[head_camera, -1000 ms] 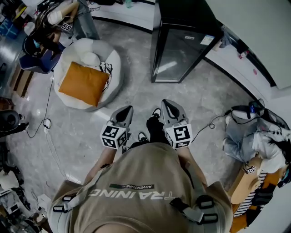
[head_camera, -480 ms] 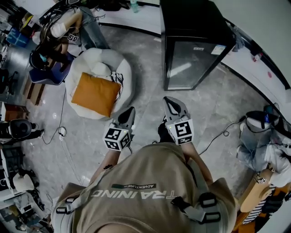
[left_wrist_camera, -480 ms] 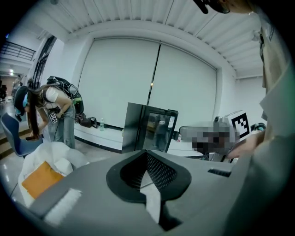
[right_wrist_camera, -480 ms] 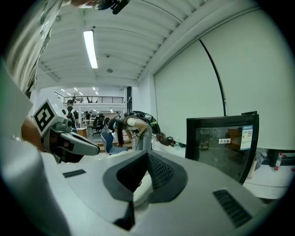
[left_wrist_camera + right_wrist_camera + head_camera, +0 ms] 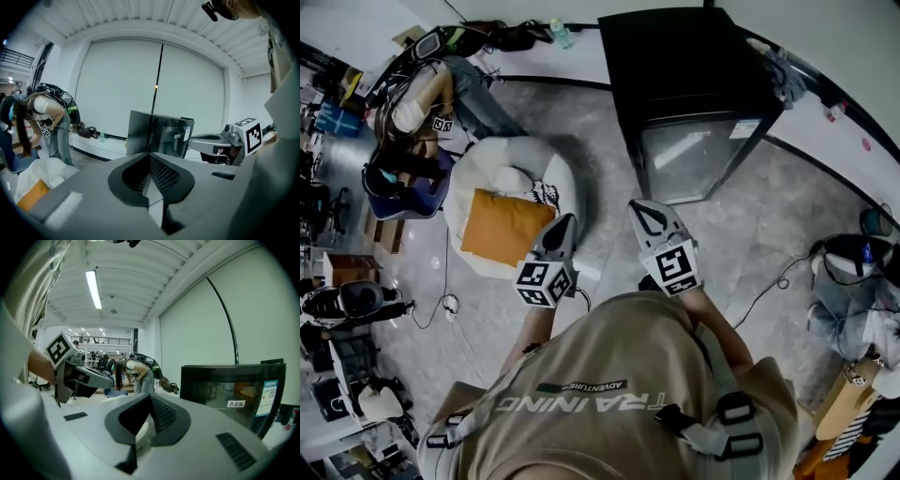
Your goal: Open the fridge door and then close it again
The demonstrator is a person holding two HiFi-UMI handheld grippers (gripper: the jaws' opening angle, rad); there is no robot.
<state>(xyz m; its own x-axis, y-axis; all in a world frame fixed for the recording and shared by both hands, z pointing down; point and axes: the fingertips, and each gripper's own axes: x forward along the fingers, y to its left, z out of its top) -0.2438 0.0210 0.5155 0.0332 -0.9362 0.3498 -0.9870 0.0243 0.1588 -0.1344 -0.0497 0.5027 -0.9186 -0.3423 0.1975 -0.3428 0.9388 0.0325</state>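
We hold a gripper in each hand, out in front of our tan shirt (image 5: 609, 394). The left gripper (image 5: 565, 223) has its two jaws pressed together, and there is nothing between them. The right gripper (image 5: 639, 209) is the same: its jaws meet, and it holds nothing. Each one has a cube with black and white squares on it, and the two grippers sit side by side, a little apart. The fridge (image 5: 675, 84) is black and stands in front of us, by the white wall (image 5: 825, 37). Its glass door (image 5: 698, 159) faces us and is shut. There is a small label (image 5: 743, 128) in one top corner of the door. Both grippers point toward the fridge, and neither one touches it. The right gripper is the nearer one to the door. On our left lies a white beanbag (image 5: 511, 173) on the grey floor (image 5: 741, 234), with an orange cushion (image 5: 504, 228) on top of it. Past the beanbag, another person (image 5: 412, 94) bends over a blue chair (image 5: 394, 183). A bottle (image 5: 562, 35) stands on the low white ledge by the wall, to the left of the fridge. A black cable (image 5: 769, 281) runs over the floor on our right.
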